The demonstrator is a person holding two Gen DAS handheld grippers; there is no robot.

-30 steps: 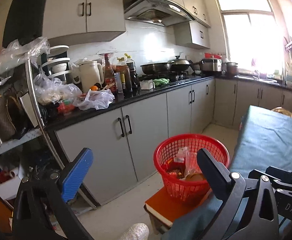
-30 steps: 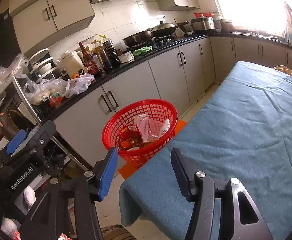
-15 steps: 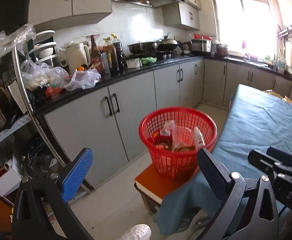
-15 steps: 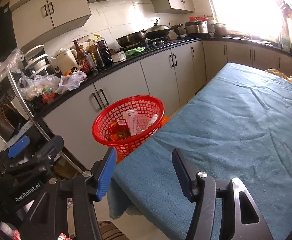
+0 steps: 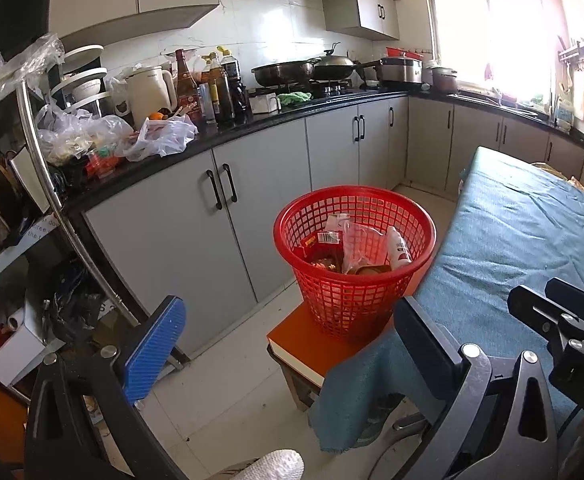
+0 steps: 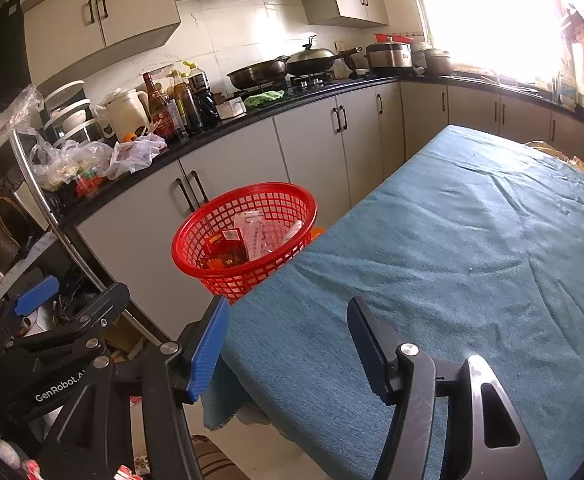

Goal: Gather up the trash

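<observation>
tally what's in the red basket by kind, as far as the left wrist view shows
Red basket, visible contents only; anything buried underneath can't be counted:
Red packets: 2
Clear plastic wrappers: 1
White bottles: 1
Round tin lids: 1
Total: 5
Both the left gripper and the right gripper are open and empty.

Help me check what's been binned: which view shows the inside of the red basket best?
The left wrist view: the red basket is nearer, its packets and wrappers visible. In the right wrist view the basket is smaller, its base hidden behind the blue tablecloth.
</observation>
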